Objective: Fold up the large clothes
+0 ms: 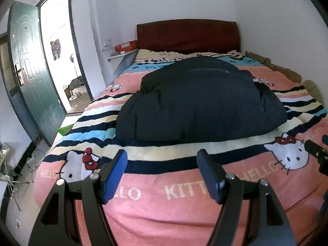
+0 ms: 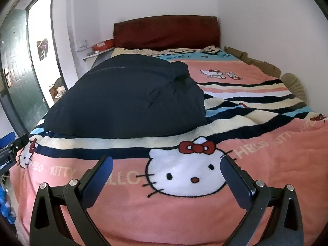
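Both pairs of fingers stand wide apart with nothing between them: the left gripper (image 1: 163, 171) and right gripper (image 2: 167, 176) hover over the near end of the bed (image 1: 291, 75), their flat blue ribbed pads (image 1: 114, 176) bare. A fleecy pink blanket (image 2: 256, 143) with cream, navy and blue stripes covers the bed. On its middle lies the coat (image 1: 201, 102), dark navy, puffy, quilted, heaped in a rounded mound, beyond both grippers.

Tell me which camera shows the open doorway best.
The left wrist view: the doorway and green door show fully, floor included. The right wrist view squeezes the doorway at its edge, its foot hidden by the dark jacket.
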Tool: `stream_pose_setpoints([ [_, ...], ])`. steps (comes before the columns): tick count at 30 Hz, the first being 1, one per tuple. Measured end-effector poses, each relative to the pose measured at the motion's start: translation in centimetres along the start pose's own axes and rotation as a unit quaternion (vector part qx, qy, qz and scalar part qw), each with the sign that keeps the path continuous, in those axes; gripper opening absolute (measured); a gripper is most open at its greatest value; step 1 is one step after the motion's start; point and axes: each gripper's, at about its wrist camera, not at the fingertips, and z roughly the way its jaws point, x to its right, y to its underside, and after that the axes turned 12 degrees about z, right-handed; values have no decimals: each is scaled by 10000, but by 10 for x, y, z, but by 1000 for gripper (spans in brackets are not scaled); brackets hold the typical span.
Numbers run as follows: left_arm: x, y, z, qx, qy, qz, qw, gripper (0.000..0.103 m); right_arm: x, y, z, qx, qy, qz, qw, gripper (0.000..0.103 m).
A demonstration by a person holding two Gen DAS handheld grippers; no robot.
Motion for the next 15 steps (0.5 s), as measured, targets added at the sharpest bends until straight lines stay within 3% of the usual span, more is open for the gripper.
stream_pose_setpoints([
  [15,0,1,4,-9,17,-27,10000,69,0,1,-1,27,58,-62,10000,102],
])
